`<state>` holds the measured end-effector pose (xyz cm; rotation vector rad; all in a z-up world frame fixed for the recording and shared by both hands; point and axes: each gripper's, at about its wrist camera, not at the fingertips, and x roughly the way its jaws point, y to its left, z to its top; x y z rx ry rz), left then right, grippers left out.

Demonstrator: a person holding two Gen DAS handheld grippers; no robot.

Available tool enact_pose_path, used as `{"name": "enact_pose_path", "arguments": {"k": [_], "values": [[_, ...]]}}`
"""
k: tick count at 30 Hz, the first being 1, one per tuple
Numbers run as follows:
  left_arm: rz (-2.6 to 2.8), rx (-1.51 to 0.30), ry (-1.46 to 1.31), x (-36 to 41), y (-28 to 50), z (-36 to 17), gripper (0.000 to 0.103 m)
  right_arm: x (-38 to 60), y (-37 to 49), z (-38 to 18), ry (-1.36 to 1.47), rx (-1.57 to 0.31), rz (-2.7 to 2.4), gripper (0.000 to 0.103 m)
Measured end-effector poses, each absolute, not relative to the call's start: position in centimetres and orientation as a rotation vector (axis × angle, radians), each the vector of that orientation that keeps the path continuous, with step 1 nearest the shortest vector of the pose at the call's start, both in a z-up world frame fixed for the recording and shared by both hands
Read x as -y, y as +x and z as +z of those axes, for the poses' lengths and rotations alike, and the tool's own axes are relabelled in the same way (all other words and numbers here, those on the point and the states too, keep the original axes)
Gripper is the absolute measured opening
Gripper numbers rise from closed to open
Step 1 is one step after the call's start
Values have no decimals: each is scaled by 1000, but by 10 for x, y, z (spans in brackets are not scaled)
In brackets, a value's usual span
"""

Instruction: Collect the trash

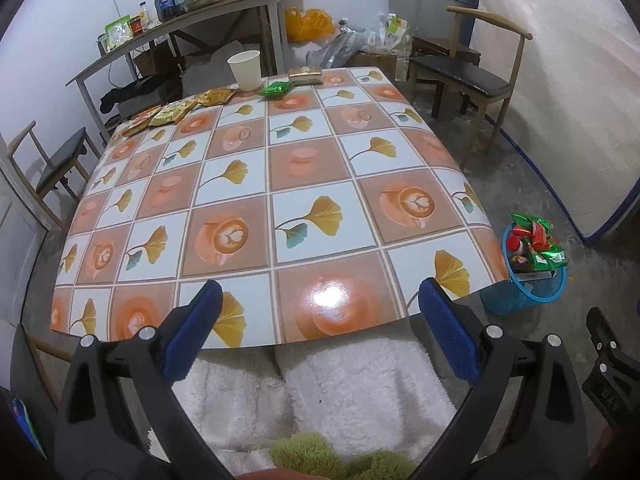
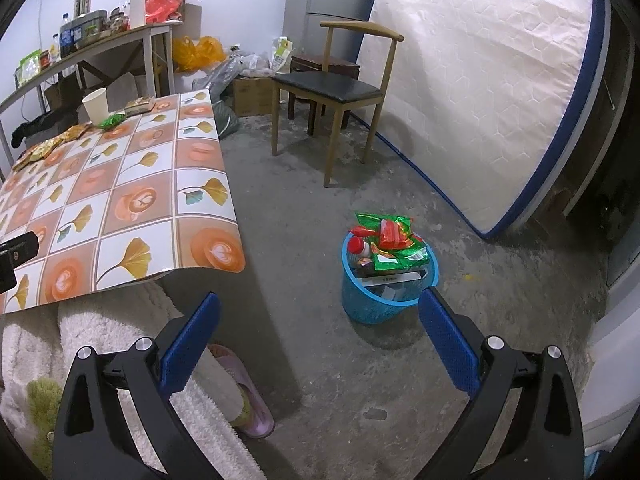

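A blue mesh trash basket (image 2: 384, 300) stands on the floor right of the table, heaped with green and red wrappers (image 2: 394, 240); it also shows in the left wrist view (image 1: 524, 292). On the table's far edge stand a white paper cup (image 1: 245, 69), a green wrapper (image 1: 275, 89), a gold packet (image 1: 306, 75) and several yellow-orange snack packets (image 1: 176, 111). My left gripper (image 1: 320, 300) is open and empty over the table's near edge. My right gripper (image 2: 320, 312) is open and empty above the floor, just short of the basket.
The patterned table (image 1: 304, 184) fills the left wrist view. A black-seated wooden chair (image 2: 332, 88) stands beyond the basket, a mattress (image 2: 480, 100) leans on the right wall. A cluttered side table (image 1: 192, 20) and bags (image 1: 308, 24) are behind. A slipper (image 2: 248, 392) lies below my right gripper.
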<state>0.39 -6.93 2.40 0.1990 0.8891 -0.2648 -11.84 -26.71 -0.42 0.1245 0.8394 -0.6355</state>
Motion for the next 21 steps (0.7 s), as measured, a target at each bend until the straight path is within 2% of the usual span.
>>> {"name": "enact_pose_path", "arguments": {"k": [21], "values": [[-269,-896,185,65,6,23,94,264,-112,2,98,-835,-624,96]]}}
